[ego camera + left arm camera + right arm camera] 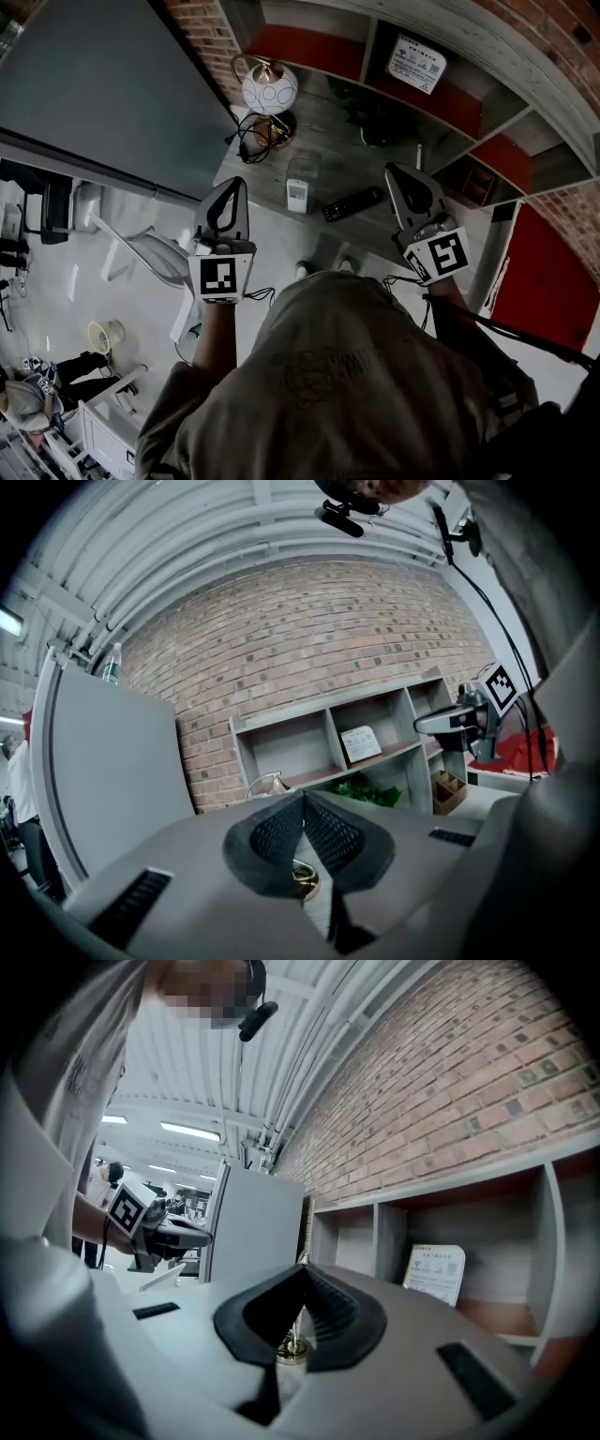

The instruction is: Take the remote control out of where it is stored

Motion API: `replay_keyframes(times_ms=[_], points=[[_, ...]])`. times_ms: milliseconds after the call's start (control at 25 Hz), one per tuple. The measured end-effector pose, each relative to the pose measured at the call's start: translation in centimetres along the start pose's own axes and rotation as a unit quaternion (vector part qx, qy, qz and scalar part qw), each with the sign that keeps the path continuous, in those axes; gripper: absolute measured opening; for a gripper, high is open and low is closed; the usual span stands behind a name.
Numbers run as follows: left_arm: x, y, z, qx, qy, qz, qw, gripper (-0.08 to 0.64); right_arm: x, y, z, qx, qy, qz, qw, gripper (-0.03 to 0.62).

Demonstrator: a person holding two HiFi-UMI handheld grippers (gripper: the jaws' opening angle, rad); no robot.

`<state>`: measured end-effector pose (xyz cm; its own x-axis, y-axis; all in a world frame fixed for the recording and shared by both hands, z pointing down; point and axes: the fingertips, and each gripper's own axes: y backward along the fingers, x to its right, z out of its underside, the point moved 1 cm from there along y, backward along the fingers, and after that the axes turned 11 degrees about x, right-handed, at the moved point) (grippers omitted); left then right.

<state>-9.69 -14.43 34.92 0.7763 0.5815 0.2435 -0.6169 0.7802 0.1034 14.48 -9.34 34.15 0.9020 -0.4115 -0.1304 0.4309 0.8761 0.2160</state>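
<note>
The black remote control lies flat on the grey table, between my two grippers and apart from both. My left gripper hangs to its left, jaws shut with nothing in them; its own view shows the tips touching. To the remote's right my right gripper is also shut and empty, its tips meeting. Both point level toward the brick wall and shelves. The remote is not visible in either gripper view. Each gripper shows in the other's view: right gripper, left gripper.
A small white box stands just left of the remote. A round lamp with cables sits at the table's far left, a green plant behind. Shelf compartments hold a white card and a wooden organizer. A big grey panel stands left.
</note>
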Motion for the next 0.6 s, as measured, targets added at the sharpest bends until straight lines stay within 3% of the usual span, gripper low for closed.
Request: replay_keyframes(times_ms=[280, 440, 600], points=[[-0.6, 0.9, -0.5, -0.003, -0.028, -0.009, 0.9996, 0.011, -1.0, 0.1, 0.7, -0.012, -0.010, 0.002, 1.000, 0.012], [-0.9, 1.6, 0.2, -0.015, -0.005, -0.012, 0.9998, 0.011, -2.0, 0.4, 1.2, -0.022, -0.011, -0.001, 1.000, 0.012], [-1.3, 2.3, 1.0, -0.023, -0.019, -0.012, 0.9995, 0.011, -2.5, 0.8, 1.5, -0.033, -0.012, 0.004, 0.999, 0.012]])
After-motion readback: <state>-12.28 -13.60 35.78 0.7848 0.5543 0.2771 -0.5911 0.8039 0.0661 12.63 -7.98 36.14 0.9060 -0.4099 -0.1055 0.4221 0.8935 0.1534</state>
